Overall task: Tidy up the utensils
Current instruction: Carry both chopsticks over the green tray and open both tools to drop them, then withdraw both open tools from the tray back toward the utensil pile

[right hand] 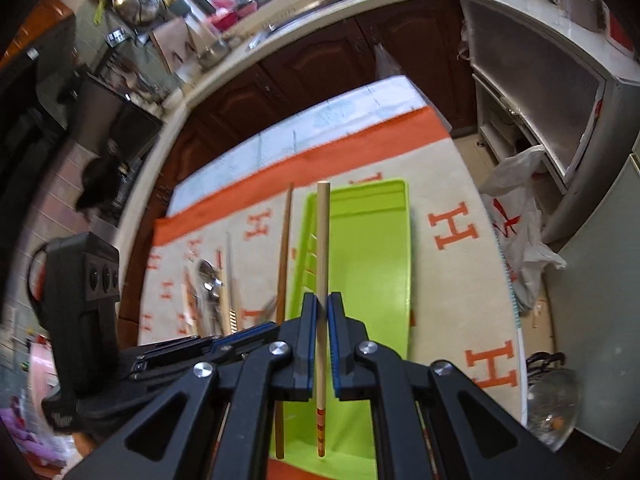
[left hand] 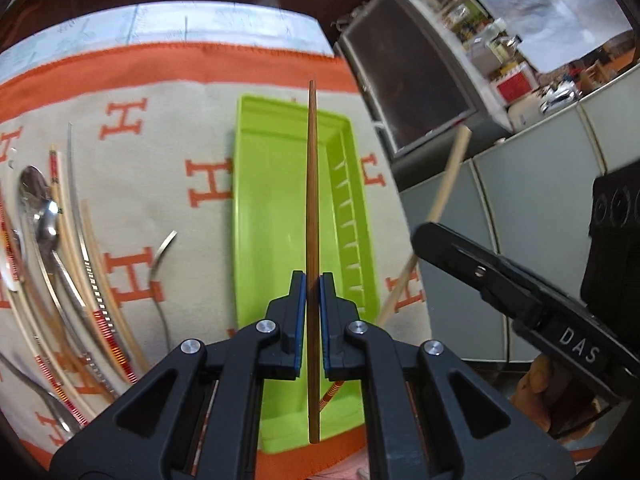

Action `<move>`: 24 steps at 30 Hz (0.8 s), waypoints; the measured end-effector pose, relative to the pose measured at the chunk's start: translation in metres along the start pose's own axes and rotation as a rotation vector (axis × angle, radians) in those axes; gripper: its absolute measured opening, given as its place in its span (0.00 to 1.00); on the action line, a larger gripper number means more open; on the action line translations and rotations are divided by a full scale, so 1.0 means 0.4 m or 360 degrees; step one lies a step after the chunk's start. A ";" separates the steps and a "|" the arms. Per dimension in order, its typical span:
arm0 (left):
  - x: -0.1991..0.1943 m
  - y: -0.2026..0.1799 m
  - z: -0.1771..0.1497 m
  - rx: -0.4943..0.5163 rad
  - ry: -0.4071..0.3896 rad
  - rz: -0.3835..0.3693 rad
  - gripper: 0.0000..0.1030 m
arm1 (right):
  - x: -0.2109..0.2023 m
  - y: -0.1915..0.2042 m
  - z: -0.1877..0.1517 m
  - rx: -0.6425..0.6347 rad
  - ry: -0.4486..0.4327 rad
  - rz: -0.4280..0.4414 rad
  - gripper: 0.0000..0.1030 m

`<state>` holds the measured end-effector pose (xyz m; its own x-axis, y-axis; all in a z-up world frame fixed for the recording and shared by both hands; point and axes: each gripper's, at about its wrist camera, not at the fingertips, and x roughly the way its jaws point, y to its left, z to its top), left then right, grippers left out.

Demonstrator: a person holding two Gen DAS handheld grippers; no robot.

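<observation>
From the left wrist, the left gripper (left hand: pixel 312 280) pinches a dark brown chopstick (left hand: pixel 312 184) pointing to twelve o'clock above the green tray (left hand: pixel 268 208); loose spoons and chopsticks (left hand: pixel 60 248) lie at nine o'clock on the patterned cloth (left hand: pixel 168 128).

From the right wrist, the right gripper (right hand: pixel 322 304) pinches a pale chopstick (right hand: pixel 323 240) over the same tray (right hand: pixel 376 264), with the brown one (right hand: pixel 285 248) at its eleven o'clock.

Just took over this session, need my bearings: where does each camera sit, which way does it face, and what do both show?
Left wrist: on the left gripper, looking along its fingers over the green tray; it holds a dark chopstick; right gripper shows.
Right wrist: on the right gripper, facing the kitchen counter; holds a pale chopstick.
Shared: tray, both chopsticks, H-patterned cloth.
</observation>
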<state>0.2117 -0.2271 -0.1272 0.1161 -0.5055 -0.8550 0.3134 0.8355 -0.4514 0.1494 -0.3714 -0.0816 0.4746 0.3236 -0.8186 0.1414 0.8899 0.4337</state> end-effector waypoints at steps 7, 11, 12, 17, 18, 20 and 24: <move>0.084 0.010 -0.026 0.0064 0.0037 0.0167 0.05 | 0.123 -0.017 -0.009 0.0020 0.0165 -0.0097 0.06; 0.070 0.010 -0.045 0.0108 0.0025 0.0152 0.32 | 0.144 -0.008 -0.021 0.0009 0.0196 -0.0112 0.14; 0.059 0.018 -0.049 0.0112 0.0019 0.0132 0.37 | 0.144 -0.003 -0.026 -0.0003 0.0192 -0.0116 0.16; -0.016 0.021 -0.072 0.0142 -0.0110 0.0233 0.53 | 0.134 0.026 -0.042 -0.0040 0.0164 -0.0131 0.22; -0.029 0.024 -0.076 0.0138 -0.0119 0.0239 0.54 | 0.131 0.034 -0.047 -0.0050 0.0157 -0.0135 0.22; -0.054 0.035 -0.089 0.0134 -0.0146 0.0284 0.54 | 0.123 0.048 -0.059 -0.0067 0.0138 -0.0145 0.23; -0.106 0.070 -0.132 0.0124 -0.0225 0.0403 0.54 | 0.100 0.073 -0.091 -0.0093 0.0104 -0.0156 0.23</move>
<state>0.1659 -0.1708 -0.1172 0.3282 -0.3127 -0.8913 0.3283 0.9226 -0.2028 0.1411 -0.3206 -0.1154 0.4028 0.2526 -0.8797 0.1326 0.9349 0.3292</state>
